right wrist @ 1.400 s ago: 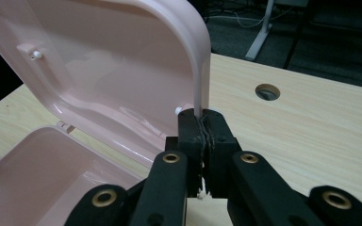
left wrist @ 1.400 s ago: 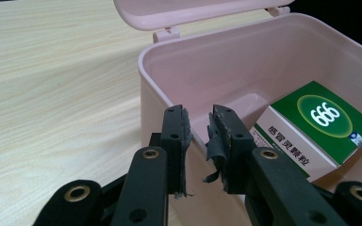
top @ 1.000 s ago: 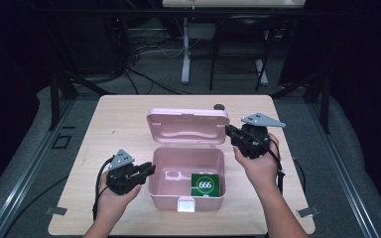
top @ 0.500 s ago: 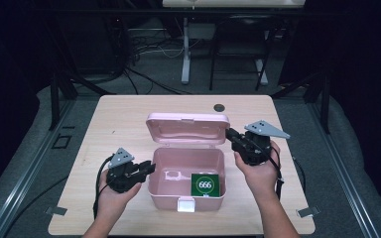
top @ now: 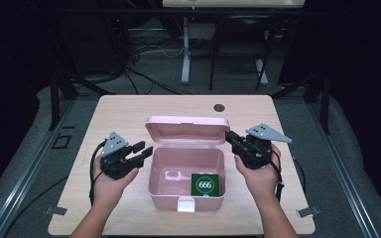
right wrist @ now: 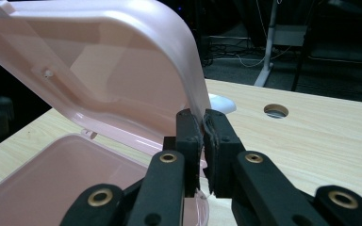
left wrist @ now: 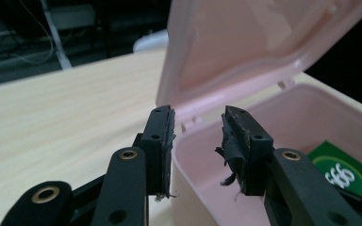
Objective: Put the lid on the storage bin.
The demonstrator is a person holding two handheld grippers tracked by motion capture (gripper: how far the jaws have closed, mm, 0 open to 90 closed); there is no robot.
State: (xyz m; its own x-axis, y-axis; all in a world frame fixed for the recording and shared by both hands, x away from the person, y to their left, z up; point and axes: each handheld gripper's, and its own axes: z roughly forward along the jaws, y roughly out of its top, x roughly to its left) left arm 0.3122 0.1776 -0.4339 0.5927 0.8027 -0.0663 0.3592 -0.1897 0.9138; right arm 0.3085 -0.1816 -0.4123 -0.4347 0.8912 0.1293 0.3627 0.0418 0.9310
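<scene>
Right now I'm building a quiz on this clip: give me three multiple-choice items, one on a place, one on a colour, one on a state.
1. Where is the green card?
A. inside the pink box
B. on the table
C. on the lid

2. What colour is the lid?
A. blue
B. pink
C. white

3. How are the right tongs?
A. wide open in the air
B. shut on the lid's edge
C. lying on the table

Answers: 1 A, it lies on the box floor; 2 B, it matches the box; 3 B, the jaws pinch the rim in the right gripper view.

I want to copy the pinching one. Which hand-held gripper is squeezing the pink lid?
The right hand-held gripper: its jaws are shut on the lid. The left hand-held gripper is open, holding nothing.
</scene>
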